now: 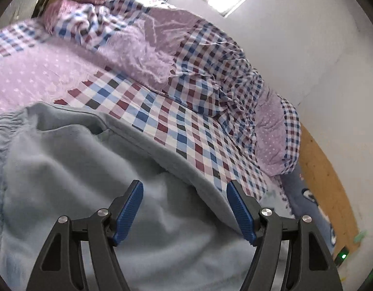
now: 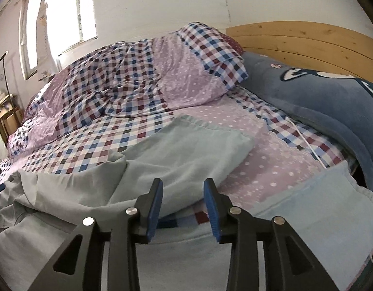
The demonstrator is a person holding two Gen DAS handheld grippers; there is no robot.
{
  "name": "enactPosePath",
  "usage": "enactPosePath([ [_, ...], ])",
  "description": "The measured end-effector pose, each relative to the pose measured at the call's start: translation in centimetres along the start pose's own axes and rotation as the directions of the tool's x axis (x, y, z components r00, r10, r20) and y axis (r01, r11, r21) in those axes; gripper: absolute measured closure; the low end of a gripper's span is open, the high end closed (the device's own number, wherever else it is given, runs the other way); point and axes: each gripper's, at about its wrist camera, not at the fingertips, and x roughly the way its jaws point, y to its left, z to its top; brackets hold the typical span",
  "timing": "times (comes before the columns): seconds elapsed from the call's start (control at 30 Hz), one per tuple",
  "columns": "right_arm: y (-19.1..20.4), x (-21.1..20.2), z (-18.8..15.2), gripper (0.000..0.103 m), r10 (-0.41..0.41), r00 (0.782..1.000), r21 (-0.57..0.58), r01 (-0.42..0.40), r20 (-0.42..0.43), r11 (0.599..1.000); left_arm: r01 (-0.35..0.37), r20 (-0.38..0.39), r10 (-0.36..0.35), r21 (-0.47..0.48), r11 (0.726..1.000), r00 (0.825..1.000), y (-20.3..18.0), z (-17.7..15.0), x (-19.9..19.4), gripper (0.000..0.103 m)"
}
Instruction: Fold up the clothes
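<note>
A light blue fleece garment (image 1: 72, 169) lies spread on the checked bed sheet (image 1: 171, 121). My left gripper (image 1: 185, 189) is open, its blue pads wide apart just above the garment's right edge, holding nothing. In the right wrist view the same garment (image 2: 176, 150) lies crumpled with one folded part pointing toward the headboard, and another light blue piece (image 2: 327, 203) lies at the right. My right gripper (image 2: 183, 189) is open with a narrower gap, hovering over the garment's near edge, empty.
A bunched checked and lilac duvet (image 2: 128, 82) fills the far side of the bed, also in the left wrist view (image 1: 186, 55). A dark blue plush blanket (image 2: 327, 97) lies by the wooden headboard (image 2: 307, 38). A white cable (image 2: 305, 140) crosses the sheet. White wall and window (image 2: 62, 12) stand behind.
</note>
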Motion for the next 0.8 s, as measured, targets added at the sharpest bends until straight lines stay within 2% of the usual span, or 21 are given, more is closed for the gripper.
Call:
enactPosePath([
  [0.13,0.2,0.6,1.3,0.062,0.033,0.999,-0.006,-0.033,0.01,0.999,-0.005,-0.024,0.004,-0.022,1.0,1.0,1.1,2.1,2.0,0.028],
  [0.23,-0.2,1.3,3.5,0.051,0.092,0.996,-0.009,-0.092,0.023,0.996,-0.012,-0.075,0.009,-0.044,0.999,0.997,1.8,3.1,3.7,0.028],
  [0.4,-0.4,7.2,8.4,0.049,0.141,0.989,-0.101,-0.146,-0.051,0.984,-0.046,-0.139,0.038,-0.059,0.997,0.99,2.4,3.7,6.0,0.029],
  [0.53,-0.6,12.1,12.4,0.049,0.172,0.978,-0.174,-0.191,-0.117,0.966,-0.068,-0.148,0.061,-0.041,0.997,0.987,1.9,3.6,6.8,0.03],
  [0.63,-0.8,16.8,14.5,0.049,0.117,0.977,-0.243,-0.159,-0.178,0.957,-0.087,-0.155,0.081,-0.031,0.996,0.985,1.8,3.8,7.4,0.032],
  [0.7,-0.8,19.4,15.1,0.05,0.101,0.969,-0.275,-0.163,-0.226,0.947,-0.099,-0.164,0.091,-0.039,0.994,0.982,2.0,3.9,7.6,0.038],
  [0.73,-0.7,20.7,15.3,0.05,0.095,0.964,-0.291,-0.168,-0.25,0.942,-0.104,-0.169,0.096,-0.043,0.994,0.981,2.1,3.9,7.7,0.044],
  [0.8,-0.7,23.3,15.7,0.05,0.08,0.951,-0.32,-0.178,-0.298,0.931,-0.113,-0.176,0.103,-0.048,0.992,0.979,2.3,4.0,7.9,0.048],
])
